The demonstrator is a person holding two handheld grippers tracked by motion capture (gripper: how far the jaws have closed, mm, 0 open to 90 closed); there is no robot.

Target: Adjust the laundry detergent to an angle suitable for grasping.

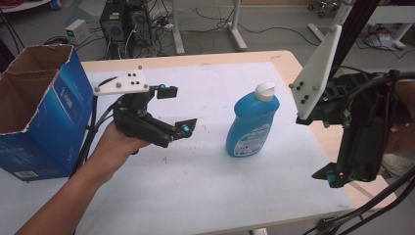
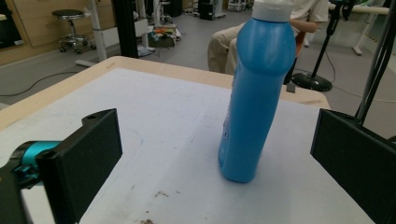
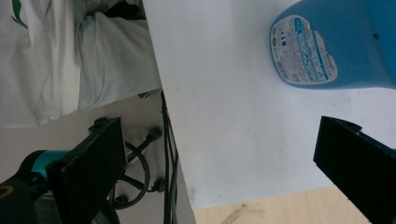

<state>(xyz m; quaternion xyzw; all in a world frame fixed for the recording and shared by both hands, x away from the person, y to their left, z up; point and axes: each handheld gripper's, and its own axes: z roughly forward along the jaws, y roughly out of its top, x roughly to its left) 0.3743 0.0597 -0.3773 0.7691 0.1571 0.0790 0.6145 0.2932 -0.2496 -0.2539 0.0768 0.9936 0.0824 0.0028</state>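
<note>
Bottle (image 1: 252, 125) upright on the white table cover (image 1: 205, 186), standing ahead of the left gripper (image 1: 177, 108) and apart from it; blue body, white cap. In the left gripper view it sits between the lines of the two black jaws but farther out, not yet inside them. Left gripper: jaws spread wide, holding nothing. Right gripper (image 1: 327, 175): off beyond the table's edge on the bottle's far side, pointed downward, jaws likewise wide apart and empty; in the right gripper view the bottle's label end (image 3: 306, 49) lies ahead and off toward one jaw.

Risks, as judged from this layout:
- Bottle is tall on a narrow base. A jaw tip clipping its side on approach would likely tip it away from the left gripper.
- Body is curved and smooth; a pinch taken high near the neck could slip or let it swing.
- Closing off-centre would twist the bottle between the pads.
- Open cardboard box (image 1: 34, 105) stands just behind the left hand (image 1: 117, 142); a wide backward swing could knock it.
</note>
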